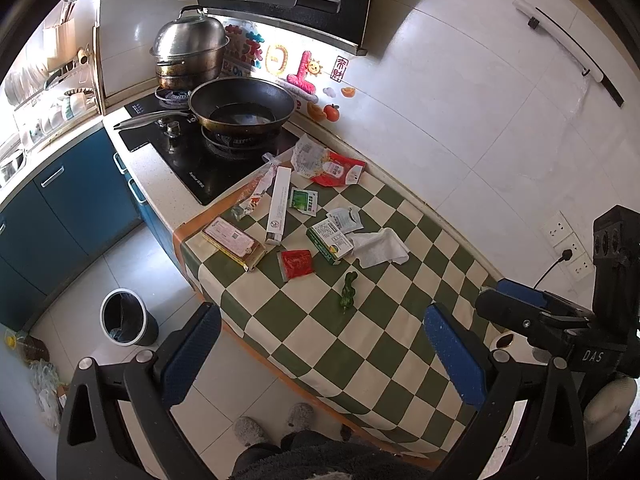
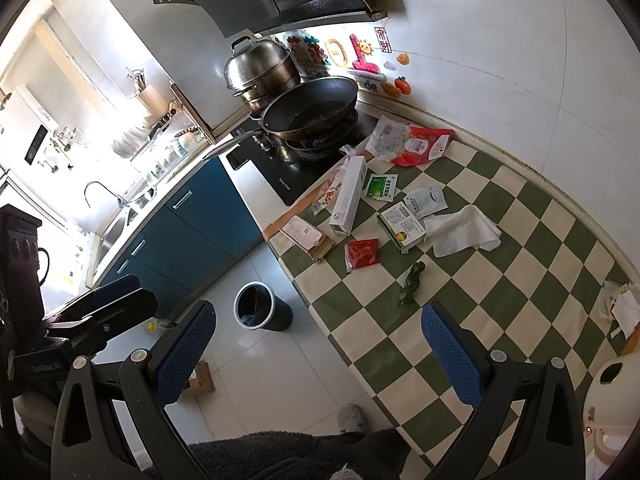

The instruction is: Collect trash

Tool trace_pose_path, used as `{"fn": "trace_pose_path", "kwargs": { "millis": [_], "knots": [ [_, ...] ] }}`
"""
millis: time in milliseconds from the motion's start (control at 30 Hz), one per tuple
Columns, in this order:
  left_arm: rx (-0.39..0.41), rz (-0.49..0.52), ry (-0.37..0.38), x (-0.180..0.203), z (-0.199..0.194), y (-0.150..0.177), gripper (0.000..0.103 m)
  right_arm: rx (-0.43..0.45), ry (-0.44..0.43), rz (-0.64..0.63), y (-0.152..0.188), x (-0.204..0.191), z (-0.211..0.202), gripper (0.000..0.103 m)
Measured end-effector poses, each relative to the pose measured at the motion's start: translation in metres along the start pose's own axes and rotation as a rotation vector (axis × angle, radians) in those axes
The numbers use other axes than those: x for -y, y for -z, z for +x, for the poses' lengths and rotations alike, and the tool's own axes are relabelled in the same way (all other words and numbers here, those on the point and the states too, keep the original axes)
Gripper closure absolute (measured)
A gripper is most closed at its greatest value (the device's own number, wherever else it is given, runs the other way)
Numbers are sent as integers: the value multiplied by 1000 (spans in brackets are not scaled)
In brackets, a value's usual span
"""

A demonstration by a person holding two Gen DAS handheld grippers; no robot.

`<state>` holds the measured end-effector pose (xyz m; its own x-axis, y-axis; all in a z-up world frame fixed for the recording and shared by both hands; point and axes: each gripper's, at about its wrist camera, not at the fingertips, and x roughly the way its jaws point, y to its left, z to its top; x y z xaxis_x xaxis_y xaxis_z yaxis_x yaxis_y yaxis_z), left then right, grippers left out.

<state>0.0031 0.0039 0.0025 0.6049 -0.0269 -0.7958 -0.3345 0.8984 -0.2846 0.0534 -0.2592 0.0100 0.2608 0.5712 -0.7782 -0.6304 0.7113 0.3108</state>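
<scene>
Trash lies on the green-and-cream checked counter cloth [image 1: 360,344]: a green twisted wrapper [image 1: 349,291] [image 2: 411,285], a red sachet [image 1: 296,264] [image 2: 362,254], a crumpled white tissue [image 1: 380,247] [image 2: 462,230], a green-white box [image 1: 330,240] [image 2: 402,227], a long white box [image 1: 279,205] [image 2: 349,196], a brown flat box [image 1: 232,242], a green sachet [image 1: 303,201] and a red-white bag [image 1: 334,168]. A dark bin [image 1: 126,318] [image 2: 260,307] stands on the floor. My left gripper [image 1: 320,354] and right gripper [image 2: 316,354] are open and empty, held high above the counter's near edge.
A black wok [image 1: 242,108] and steel steamer pot [image 1: 190,54] sit on the hob beyond the trash. Blue cabinets [image 1: 72,204] line the left. A white kettle [image 2: 612,396] and loose papers [image 2: 622,308] sit at the counter's right end. Wall sockets [image 1: 568,246] are on the right.
</scene>
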Motion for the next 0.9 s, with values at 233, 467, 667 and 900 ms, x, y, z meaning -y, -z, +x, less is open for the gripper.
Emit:
{"fn": "trace_pose_path", "kwargs": {
  "millis": [233, 467, 667, 900],
  "knots": [
    [-2, -2, 2, 1, 0, 0, 0, 1, -1, 1, 0, -1, 0, 0],
    [-4, -5, 12, 2, 2, 1, 0, 0, -1, 2, 0, 0, -1, 0],
    [-3, -8, 34, 4, 2, 2, 0, 0, -4, 4, 0, 1, -1, 0],
    [-3, -3, 42, 5, 2, 3, 0, -1, -6, 5, -1, 0, 0, 0]
  ]
}}
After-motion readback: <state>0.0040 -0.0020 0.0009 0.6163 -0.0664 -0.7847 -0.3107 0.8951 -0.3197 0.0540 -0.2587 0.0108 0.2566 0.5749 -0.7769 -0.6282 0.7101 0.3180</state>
